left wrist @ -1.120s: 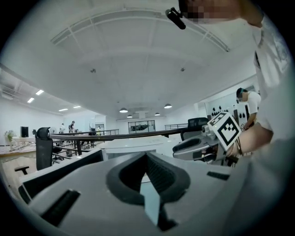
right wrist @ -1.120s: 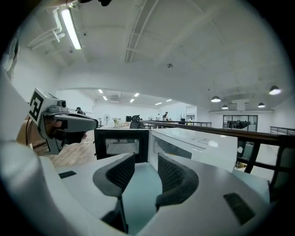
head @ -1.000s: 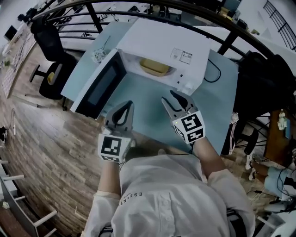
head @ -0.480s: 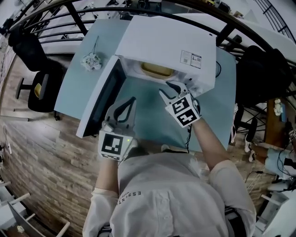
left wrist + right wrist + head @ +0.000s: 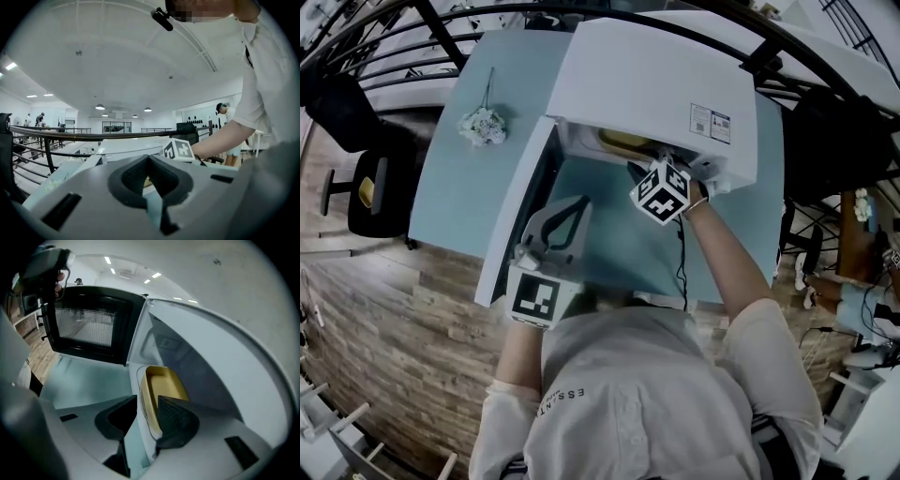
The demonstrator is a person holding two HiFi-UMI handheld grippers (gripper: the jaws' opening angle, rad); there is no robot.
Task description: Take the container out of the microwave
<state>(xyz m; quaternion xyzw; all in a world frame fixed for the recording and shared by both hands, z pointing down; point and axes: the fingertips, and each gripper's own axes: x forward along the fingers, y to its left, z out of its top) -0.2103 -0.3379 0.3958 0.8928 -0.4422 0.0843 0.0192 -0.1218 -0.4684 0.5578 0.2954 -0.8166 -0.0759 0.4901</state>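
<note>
- Right gripper: jaws apart, with the near rim of the yellow container between them.
- The container sits inside the white microwave, whose door stands wide open.
- Left gripper: jaws together on nothing, above the teal table.

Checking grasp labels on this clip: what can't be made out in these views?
Right gripper view: the right gripper has the rim of the container between open jaws; contact unclear.
Head view: the container is mostly hidden under the microwave roof and the right gripper's cube; the label print is too small.
Left gripper view: the body of the left gripper blocks nearly all the container.
</note>
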